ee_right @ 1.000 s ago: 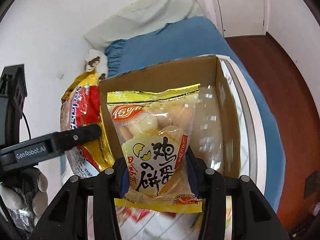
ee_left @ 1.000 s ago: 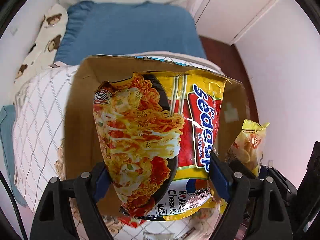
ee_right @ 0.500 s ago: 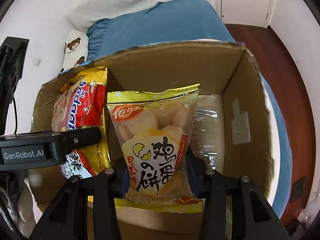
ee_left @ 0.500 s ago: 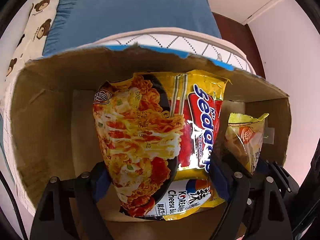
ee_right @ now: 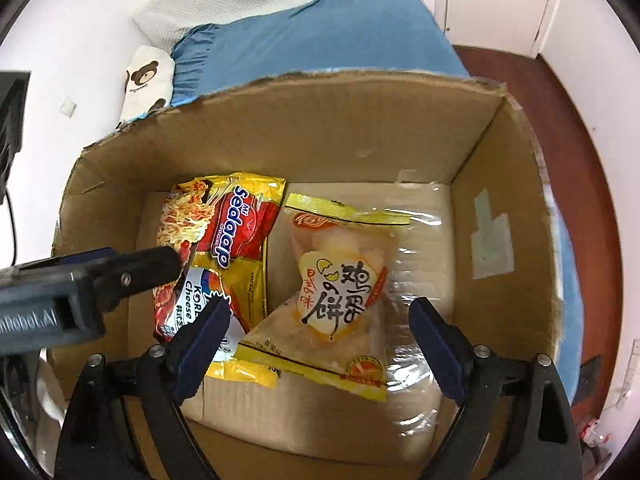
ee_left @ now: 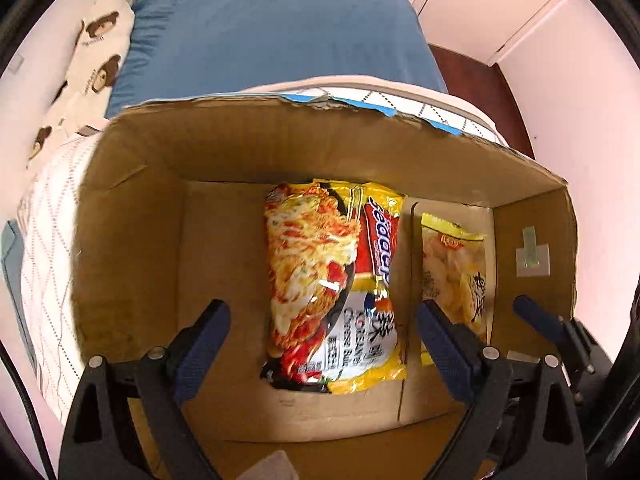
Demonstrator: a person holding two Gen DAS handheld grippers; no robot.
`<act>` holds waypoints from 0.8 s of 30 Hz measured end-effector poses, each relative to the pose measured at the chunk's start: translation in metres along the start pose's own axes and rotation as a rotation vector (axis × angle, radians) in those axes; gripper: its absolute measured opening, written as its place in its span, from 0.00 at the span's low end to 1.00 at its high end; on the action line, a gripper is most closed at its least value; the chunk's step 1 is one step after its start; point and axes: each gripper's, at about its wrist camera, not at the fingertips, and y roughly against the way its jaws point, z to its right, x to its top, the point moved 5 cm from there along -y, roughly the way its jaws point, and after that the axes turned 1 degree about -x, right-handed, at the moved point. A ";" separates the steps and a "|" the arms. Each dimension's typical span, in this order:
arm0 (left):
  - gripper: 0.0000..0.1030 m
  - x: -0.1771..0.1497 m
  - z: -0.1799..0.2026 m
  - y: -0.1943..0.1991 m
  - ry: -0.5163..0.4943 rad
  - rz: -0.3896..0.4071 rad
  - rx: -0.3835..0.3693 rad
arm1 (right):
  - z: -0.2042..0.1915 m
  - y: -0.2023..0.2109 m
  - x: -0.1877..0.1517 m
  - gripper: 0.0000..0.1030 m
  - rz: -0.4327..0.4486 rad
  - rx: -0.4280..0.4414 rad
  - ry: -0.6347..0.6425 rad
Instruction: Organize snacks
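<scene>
snacks lie flat on the floor of an open cardboard box [ee_right: 472,128]: a sedaap noodle packet [ee_left: 332,288] near the middle and a yellow-edged biscuit bag [ee_right: 340,296] just to its right, the bag's near left corner overlapping the noodle packet's edge in the right wrist view. the left gripper [ee_left: 320,344] hangs over the noodle packet with its blue-padded fingers [ee_left: 202,340] spread wide apart, holding nothing; the right gripper [ee_right: 320,344] hangs over the biscuit bag, likewise spread and holding nothing. to the left of the noodle packet the box floor is bare cardboard up to the left wall, and a strip of taped floor shows between the biscuit bag and the right wall. the far wall's top edge is torn and ragged, with blue tape along it. readable print: "sedaap" in white on red, and "korean cheese" partly covered lower on the packet; the bag carries large black chinese characters and a red oval logo too small to read. "genrobot.ai" shows blurred on the left gripper's side. beyond the box lie a blue sheet [ee_left: 272,36] and a bear-print pillow [ee_right: 148,76].
</scene>
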 end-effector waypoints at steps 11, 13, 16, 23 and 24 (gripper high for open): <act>0.92 -0.047 -0.009 0.048 -0.010 0.177 0.054 | 0.010 0.068 -0.049 0.90 0.089 -0.035 -0.004; 0.92 -0.055 -0.009 0.057 -0.014 0.202 0.053 | 0.012 0.085 -0.061 0.90 0.113 -0.044 0.000; 0.92 -0.067 -0.008 0.072 -0.022 0.248 0.056 | 0.012 0.105 -0.074 0.90 0.148 -0.046 0.000; 0.92 -0.096 -0.006 0.113 -0.049 0.349 0.065 | 0.004 0.149 -0.102 0.90 0.235 -0.048 0.005; 0.92 -0.100 -0.005 0.118 -0.051 0.358 0.063 | 0.003 0.155 -0.106 0.90 0.245 -0.047 0.006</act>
